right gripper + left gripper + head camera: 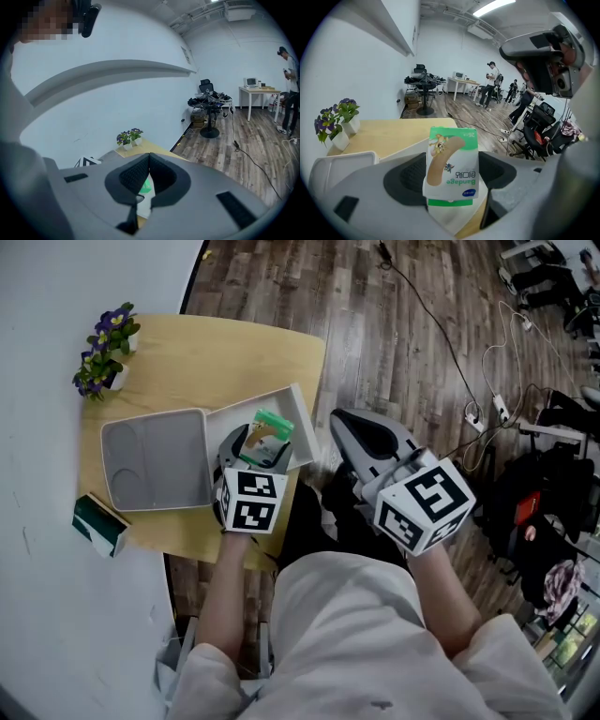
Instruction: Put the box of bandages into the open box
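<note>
Green-and-white cardboard bandage box is clamped by its sides between the jaws of the left hand-held gripper, its print upside down to the camera and a sticking-plaster picture on its face. From the head view, that gripper holds it over the white plastic open box on the pale wooden bench, above the half with the raised white wall. Whether it touches the bottom there, I can't tell. The other half, a shallow grey-white tray with rounded corners, lies bare.

Over to the right hand-held gripper: it hangs beyond the bench's edge above the dark plank floor, jaws pressed together with nothing between them, apart from the bandage box.

Two small white pots of purple flowers sit at the far corner by the wall. A dark green and white carton lies at the bench's edge, near the open box.
</note>
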`<state>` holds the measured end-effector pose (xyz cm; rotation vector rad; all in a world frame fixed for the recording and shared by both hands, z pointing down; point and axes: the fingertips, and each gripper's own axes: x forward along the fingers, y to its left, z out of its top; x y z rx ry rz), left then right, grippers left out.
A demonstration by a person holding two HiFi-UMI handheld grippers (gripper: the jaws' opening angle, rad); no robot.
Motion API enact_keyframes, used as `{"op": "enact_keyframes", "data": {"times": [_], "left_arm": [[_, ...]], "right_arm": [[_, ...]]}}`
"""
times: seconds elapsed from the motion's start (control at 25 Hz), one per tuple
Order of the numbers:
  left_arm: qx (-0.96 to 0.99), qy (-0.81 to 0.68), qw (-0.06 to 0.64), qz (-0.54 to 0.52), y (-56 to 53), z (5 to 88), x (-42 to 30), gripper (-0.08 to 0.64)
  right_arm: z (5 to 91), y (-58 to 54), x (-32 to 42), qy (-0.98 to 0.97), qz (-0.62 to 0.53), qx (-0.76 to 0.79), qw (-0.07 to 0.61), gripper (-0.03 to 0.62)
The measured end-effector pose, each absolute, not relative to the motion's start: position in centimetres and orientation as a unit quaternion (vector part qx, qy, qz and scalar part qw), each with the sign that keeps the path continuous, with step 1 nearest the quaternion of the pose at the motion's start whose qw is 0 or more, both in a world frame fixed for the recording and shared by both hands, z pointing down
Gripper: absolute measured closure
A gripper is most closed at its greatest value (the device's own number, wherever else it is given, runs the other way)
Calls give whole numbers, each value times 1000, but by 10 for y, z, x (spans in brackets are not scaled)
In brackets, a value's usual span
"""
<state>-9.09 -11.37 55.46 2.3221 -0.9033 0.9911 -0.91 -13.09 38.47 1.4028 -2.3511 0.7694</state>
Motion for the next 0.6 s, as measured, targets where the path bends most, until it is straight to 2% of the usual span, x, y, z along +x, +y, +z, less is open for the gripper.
{"op": "enact_keyframes", "data": {"times": [0.6], "left_arm": [[832,-321,243,382,-121,583,-90,215]], "right_arm": [[407,-131,-10,-811,285,485,158,588]]}}
